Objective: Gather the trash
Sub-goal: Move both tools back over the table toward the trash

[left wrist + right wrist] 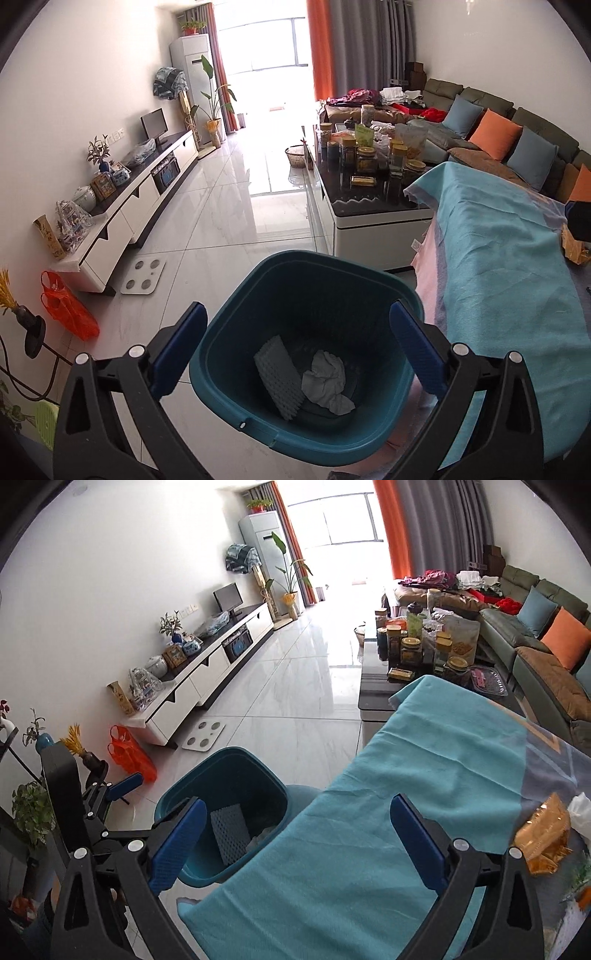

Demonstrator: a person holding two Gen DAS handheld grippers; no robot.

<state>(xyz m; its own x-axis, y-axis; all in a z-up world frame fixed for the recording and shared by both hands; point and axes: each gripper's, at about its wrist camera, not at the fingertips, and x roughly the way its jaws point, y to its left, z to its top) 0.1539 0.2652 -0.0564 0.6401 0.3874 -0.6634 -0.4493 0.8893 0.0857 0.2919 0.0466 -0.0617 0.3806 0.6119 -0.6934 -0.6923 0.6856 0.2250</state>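
A teal trash bin (258, 417) stands on the floor beside a table covered with a turquoise cloth (498, 280). Inside the bin lie a grey dimpled foam sheet (279, 376) and a crumpled white tissue (327, 380). My left gripper (297, 310) hangs open over the bin's mouth, nothing between its fingers. In the right wrist view my right gripper (299, 805) is open and empty above the cloth's (424, 775) left edge, with the bin (221, 775) just left of it. A gold crinkled wrapper (543, 838) and a white tissue (581, 812) lie on the table at the far right.
A coffee table (369, 236) crowded with jars stands beyond the bin. A long white TV cabinet (122, 221) runs along the left wall, with a white scale (144, 275) and an orange plastic bag (68, 310) on the floor. A sofa (517, 147) fills the right.
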